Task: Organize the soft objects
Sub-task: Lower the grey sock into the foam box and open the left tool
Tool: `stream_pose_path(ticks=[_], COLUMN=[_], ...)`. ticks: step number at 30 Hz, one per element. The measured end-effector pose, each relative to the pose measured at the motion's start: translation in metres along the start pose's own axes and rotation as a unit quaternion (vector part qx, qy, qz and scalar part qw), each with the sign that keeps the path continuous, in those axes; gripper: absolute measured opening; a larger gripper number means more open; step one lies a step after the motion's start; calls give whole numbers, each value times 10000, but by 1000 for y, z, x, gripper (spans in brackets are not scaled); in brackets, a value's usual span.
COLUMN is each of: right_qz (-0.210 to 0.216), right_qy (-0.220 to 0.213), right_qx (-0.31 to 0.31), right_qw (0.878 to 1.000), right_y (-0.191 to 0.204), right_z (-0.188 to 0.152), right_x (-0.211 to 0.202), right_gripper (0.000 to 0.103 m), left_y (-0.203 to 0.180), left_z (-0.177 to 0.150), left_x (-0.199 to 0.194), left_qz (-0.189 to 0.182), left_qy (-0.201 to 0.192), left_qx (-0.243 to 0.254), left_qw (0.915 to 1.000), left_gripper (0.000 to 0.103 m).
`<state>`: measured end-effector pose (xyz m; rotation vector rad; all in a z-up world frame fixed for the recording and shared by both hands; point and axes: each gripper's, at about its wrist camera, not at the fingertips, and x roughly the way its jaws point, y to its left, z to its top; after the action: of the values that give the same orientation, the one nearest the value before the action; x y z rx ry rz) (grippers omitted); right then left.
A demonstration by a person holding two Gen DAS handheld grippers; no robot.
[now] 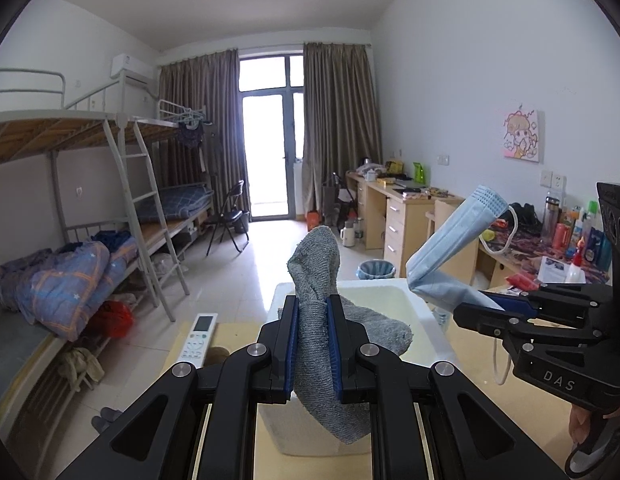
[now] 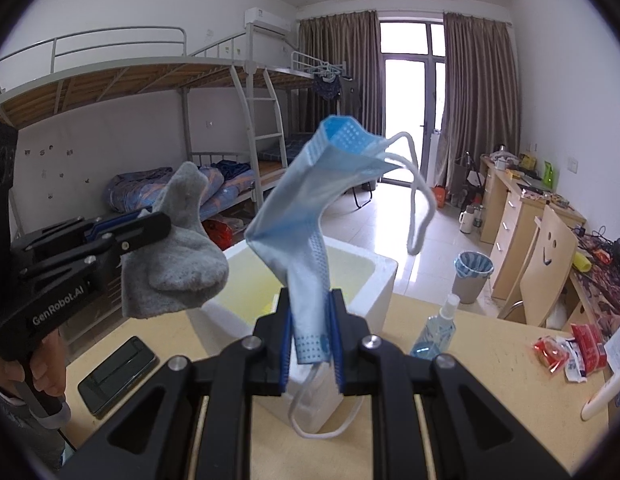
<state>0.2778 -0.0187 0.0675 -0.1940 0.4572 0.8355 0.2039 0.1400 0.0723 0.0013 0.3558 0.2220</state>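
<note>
1. A grey sock is clamped between the closed pads of the left gripper at about mid-length, so that one end stands up above the jaws and the other droops below them.
2. A blue face mask is pinched near one short edge by the closed right gripper; its pleated body is held upright and folded over, with one white ear loop swung out to the side and the other hung beneath the jaws.
3. Both items are held in the air over or just in front of a white foam box, whose yellowish interior is seen empty; it is judged that they are carried there to be dropped in.
4. The box is set on a light wooden table, near a phone, a remote control and a small spray bottle.
5. The sock is seen as thick, fuzzy knit; the mask as thin and creased.
</note>
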Motion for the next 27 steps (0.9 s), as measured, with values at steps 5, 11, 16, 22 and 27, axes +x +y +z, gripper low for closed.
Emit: stream_pose_path(ticks=[5,11,16,22,27], right_qz=[38,35,38,-124,-363], right_qy=[110,174,211,230,181], right_qx=[51,77,102,156,219], right_qw=[9999,9998,9997,9995,9989], right_y=[-5,-5,-4,-12,-22], right_z=[7,12,13,16,15], right_x=[17,30,34,28,16], right_gripper=[20,20,20,20,20], left_y=[7,13,8,-4,-16], left_z=[3,6,5,9,10], left_x=[22,39,46,54,62], left_qz=[44,103,78,-95,-264], left_qy=[93,150,209,249,315], left_qx=[-34,-12,2,63,108], left_qw=[9999,9998,9998,9996,9991], left_gripper=[15,15,15,15,15])
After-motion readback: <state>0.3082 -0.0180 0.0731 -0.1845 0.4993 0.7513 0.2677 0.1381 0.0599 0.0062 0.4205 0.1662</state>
